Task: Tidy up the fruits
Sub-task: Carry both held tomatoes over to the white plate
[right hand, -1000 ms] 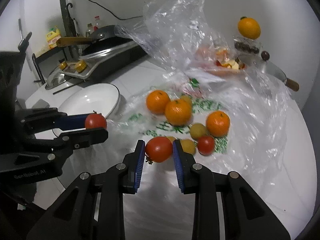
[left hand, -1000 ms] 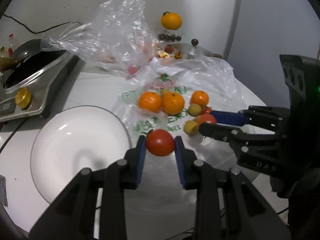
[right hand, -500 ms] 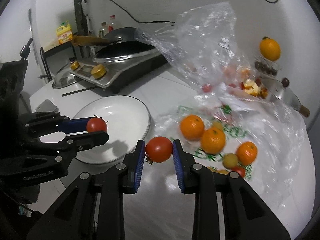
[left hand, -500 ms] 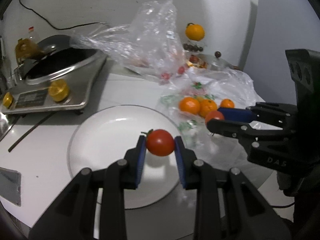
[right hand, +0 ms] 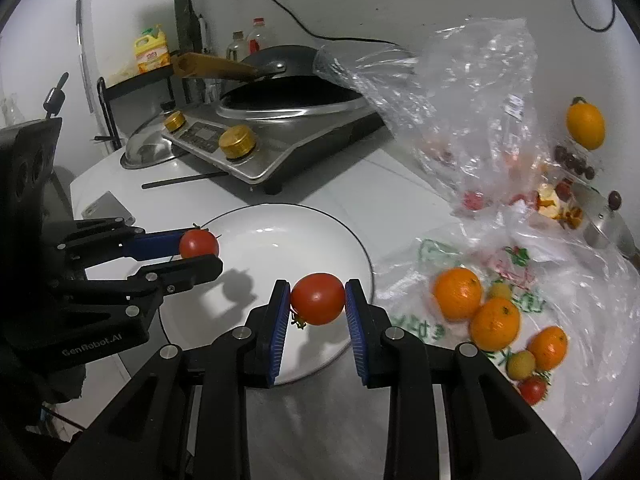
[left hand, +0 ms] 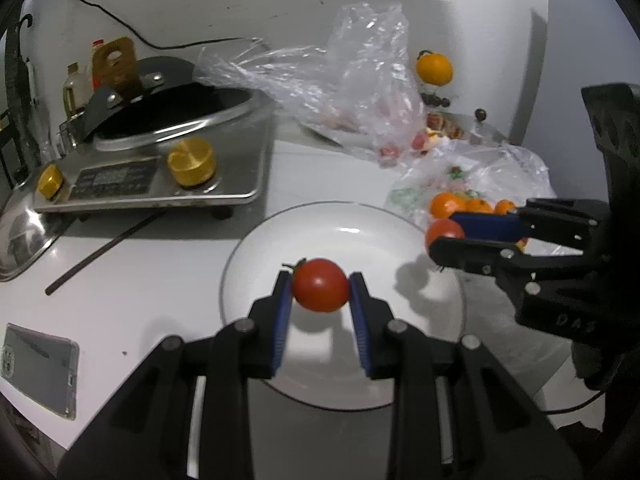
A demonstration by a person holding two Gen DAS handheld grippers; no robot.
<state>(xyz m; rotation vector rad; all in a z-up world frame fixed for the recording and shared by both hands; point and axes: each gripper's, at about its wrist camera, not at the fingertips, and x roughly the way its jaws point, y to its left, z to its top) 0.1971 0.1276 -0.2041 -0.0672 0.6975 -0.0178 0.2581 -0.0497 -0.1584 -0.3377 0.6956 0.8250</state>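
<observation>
left gripper point(left hand: 320, 294) clamped on tomato point(left hand: 320, 285), above plate middle | right gripper point(right hand: 317, 300) clamped on second tomato point(right hand: 318, 298), over plate's near rim | risk: high release, roll off rim | plate point(right hand: 320, 232) empty | plastic bag point(right hand: 580, 300) spread flat under oranges point(right hand: 458, 294), small fruits

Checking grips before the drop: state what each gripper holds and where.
Left gripper: small red tomato, pinched at its sides. Right gripper: another red tomato, likewise.

Both tomato-bearing claws point(left hand: 320, 292) point(right hand: 318, 300) now over plate point(left hand: 360, 224)
</observation>
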